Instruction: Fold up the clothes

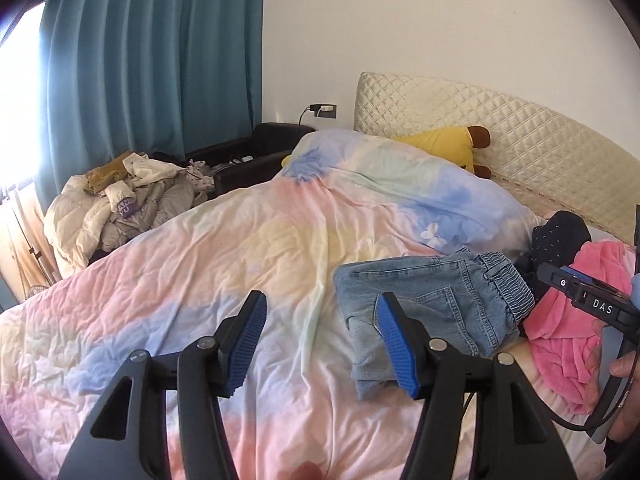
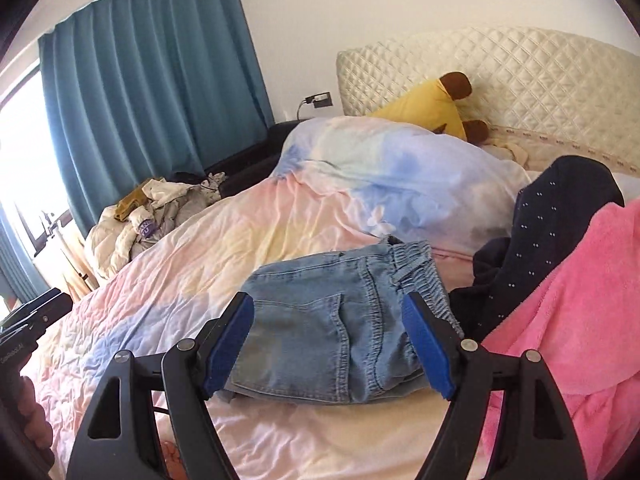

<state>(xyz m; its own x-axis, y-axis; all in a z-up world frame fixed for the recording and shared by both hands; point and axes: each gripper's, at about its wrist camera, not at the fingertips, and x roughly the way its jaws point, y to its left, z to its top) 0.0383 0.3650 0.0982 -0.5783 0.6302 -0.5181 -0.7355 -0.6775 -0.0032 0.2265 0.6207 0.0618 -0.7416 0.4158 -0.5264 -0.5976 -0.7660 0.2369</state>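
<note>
Folded light-blue jeans (image 1: 432,308) (image 2: 336,320) lie flat on the pastel duvet (image 1: 208,264), waistband toward the headboard. My left gripper (image 1: 322,300) hovers open over the duvet just left of the jeans, with nothing between its blue pads. My right gripper (image 2: 328,300) is open and raised above the jeans, which show between its fingers without being pressed. Right of the jeans a pink fleece garment (image 1: 568,344) (image 2: 580,300) and a navy dotted garment (image 1: 560,236) (image 2: 552,224) lie heaped. The right gripper (image 1: 592,300) also shows at the right edge of the left wrist view.
A heap of pale clothes (image 1: 120,208) lies at the bed's far left by the teal curtain (image 1: 152,72). A yellow plush toy (image 1: 444,144) rests against the quilted headboard (image 1: 500,128). The duvet bulges (image 1: 400,184) behind the jeans. A black seat (image 1: 256,152) stands beside the bed.
</note>
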